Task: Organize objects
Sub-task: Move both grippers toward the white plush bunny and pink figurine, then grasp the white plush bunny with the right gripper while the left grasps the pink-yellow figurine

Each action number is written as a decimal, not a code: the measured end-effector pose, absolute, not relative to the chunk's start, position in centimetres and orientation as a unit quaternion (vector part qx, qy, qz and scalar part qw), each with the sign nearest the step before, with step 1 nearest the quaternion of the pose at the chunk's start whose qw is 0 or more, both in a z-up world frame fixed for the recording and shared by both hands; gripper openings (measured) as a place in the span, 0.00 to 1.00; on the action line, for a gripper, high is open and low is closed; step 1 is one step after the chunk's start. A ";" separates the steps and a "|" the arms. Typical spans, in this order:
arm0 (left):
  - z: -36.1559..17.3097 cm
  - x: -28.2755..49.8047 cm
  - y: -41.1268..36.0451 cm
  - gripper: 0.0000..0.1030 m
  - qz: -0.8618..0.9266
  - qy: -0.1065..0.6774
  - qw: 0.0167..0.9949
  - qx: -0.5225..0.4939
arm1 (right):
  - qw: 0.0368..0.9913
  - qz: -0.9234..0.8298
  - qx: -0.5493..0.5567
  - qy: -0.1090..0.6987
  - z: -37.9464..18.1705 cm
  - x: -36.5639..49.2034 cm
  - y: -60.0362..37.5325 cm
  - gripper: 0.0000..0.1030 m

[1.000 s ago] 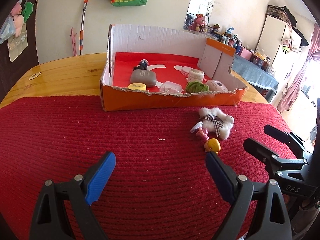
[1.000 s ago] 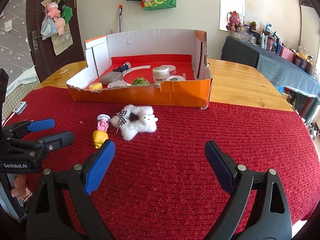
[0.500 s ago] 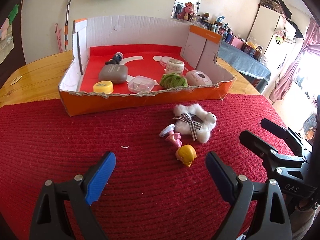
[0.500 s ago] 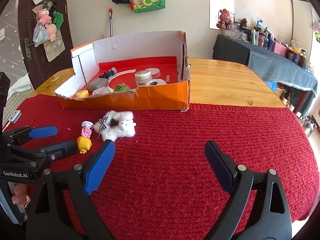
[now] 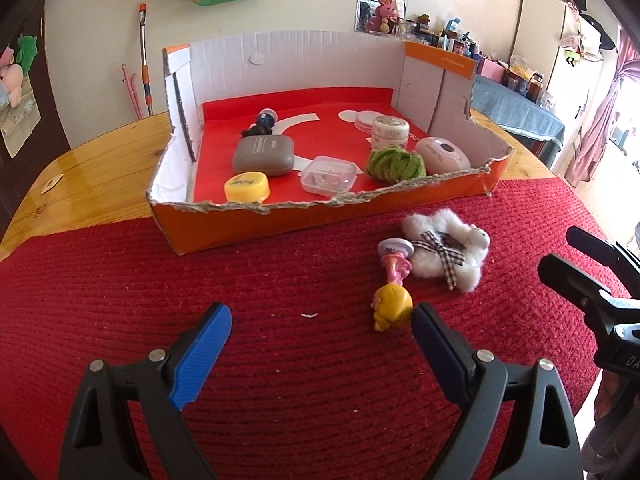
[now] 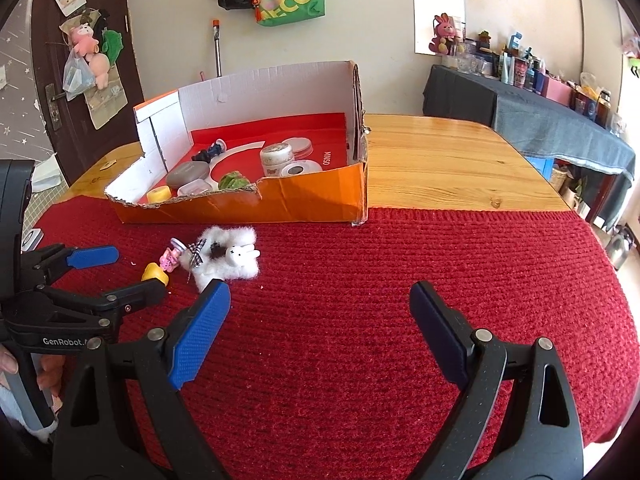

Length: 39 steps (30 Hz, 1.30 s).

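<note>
Left gripper (image 5: 320,332) gapes over ribbed red mat (image 5: 280,400).

A wooden table (image 6: 432,160) carries a red mat (image 6: 400,280) — an orange box (image 5: 320,216) apparently straddles both.

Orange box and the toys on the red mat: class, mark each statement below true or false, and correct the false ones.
1. The white plush lies inside the orange box. False: it lies on the red mat, in front of the box.
2. The yellow lid is in the box. True.
3. The left gripper is shut on the yellow figure. False: its jaws are open and hold nothing.
4. The right gripper is open and empty. True.
5. The pink figure lies beside the plush. True.
</note>
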<state>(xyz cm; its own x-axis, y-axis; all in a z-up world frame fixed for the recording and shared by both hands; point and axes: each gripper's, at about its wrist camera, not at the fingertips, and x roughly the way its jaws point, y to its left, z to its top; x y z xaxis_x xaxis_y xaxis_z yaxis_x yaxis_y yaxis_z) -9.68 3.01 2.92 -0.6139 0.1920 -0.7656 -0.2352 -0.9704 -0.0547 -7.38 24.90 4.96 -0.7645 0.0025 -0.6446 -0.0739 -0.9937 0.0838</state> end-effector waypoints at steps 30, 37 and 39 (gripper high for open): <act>3.0 -11.5 4.4 0.63 0.878 0.085 0.223 -0.415 | -0.103 0.896 -0.428 -0.056 3.2 -13.5 20.8 0.77; 3.2 -11.8 4.8 0.48 0.872 0.077 0.250 -0.414 | -0.121 0.894 -0.426 -0.061 3.1 -13.8 20.3 0.67; 3.2 -11.8 5.0 0.42 0.869 0.077 0.257 -0.415 | -0.127 0.893 -0.426 -0.065 3.1 -13.9 20.1 0.64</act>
<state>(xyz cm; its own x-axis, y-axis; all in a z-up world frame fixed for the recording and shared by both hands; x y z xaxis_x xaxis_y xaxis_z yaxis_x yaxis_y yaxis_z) -11.83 5.01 3.17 -0.5240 0.3829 -0.7608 -0.5111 -0.8559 -0.0788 -13.93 20.07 3.12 -0.6050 -0.1716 -0.7775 0.2825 -0.9592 -0.0082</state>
